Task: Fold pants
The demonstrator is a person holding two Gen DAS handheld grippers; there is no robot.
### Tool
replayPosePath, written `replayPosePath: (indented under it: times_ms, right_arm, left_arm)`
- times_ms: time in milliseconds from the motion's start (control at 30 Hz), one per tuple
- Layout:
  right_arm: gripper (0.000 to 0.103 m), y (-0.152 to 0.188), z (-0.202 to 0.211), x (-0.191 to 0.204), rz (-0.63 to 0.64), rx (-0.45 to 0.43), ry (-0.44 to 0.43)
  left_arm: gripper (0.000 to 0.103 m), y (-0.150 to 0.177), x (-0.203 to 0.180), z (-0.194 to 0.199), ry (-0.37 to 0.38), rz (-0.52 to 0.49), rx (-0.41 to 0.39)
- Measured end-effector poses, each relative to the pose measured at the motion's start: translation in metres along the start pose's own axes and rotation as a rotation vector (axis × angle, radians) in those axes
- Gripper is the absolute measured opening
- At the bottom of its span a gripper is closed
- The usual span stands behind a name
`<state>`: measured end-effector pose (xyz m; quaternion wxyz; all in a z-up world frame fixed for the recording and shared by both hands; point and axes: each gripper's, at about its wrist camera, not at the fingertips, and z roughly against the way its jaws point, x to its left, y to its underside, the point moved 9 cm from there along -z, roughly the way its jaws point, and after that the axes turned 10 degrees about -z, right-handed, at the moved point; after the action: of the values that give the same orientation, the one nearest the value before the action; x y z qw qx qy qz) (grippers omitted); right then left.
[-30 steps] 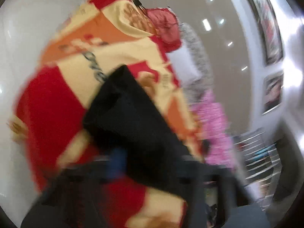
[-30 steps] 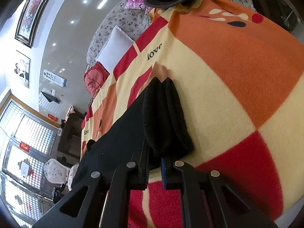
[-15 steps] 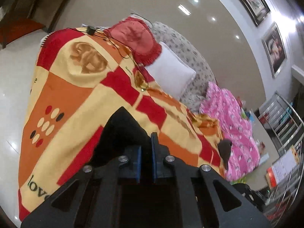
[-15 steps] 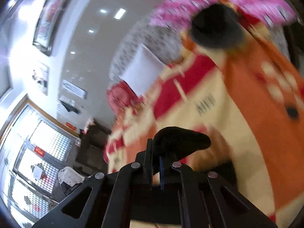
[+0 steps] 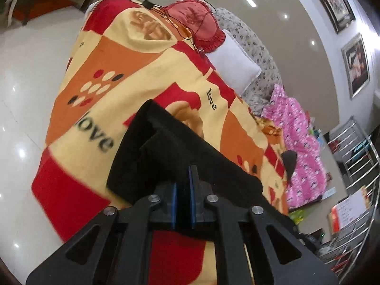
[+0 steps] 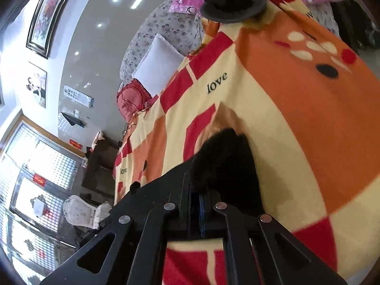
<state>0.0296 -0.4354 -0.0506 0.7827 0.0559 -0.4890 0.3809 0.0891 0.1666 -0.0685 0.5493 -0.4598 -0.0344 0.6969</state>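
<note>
Both grippers are clamped on the black pants: the left gripper (image 5: pixel 184 190) has its blue pads pinched together on the cloth, and the right gripper (image 6: pixel 194 190) is shut tight on a bunched, fuzzy edge of the same garment. From the left wrist view the pants (image 5: pixel 166 149) show as a folded dark wedge lying over the red, orange and cream blanket (image 5: pixel 114 71) on the bed, with a crease running toward the far corner. That view also takes in a metal rack (image 5: pixel 356 166) at the right and the pale floor (image 5: pixel 28 71) beside the bed. The right wrist view shows the pants (image 6: pixel 225 156) lifted in a hump off the blanket, plus a black hat (image 6: pixel 234 1) near the bed's far end and barred windows (image 6: pixel 35 166) at the left. A white pillow (image 6: pixel 158 64) sits by the headboard. Each gripper points forward and tilts downward toward the bed.
</note>
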Motion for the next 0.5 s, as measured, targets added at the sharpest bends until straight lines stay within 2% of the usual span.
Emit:
replayPosePath:
  times_ms: [200,267,433,500]
  right_arm:
    - [0.004,0.006,0.0,-0.02,-0.002,0.016,0.039]
    - [0.004,0.01,-0.006,-0.029,-0.025,0.029,0.053]
    - [0.004,0.015,-0.011,-0.038,-0.001,0.028,0.091]
    - [0.004,0.014,-0.011,-0.039,0.014,0.02,0.097]
  left_arm:
    - [0.007,0.028,0.023,-0.014,-0.011,0.067,0.04]
    - [0.008,0.026,0.022,-0.015,-0.009,0.036,0.023]
    - [0.012,0.018,0.014,-0.016,-0.098,-0.13,-0.013]
    - [0.014,0.016,0.015,-0.017,-0.107,-0.159,-0.023]
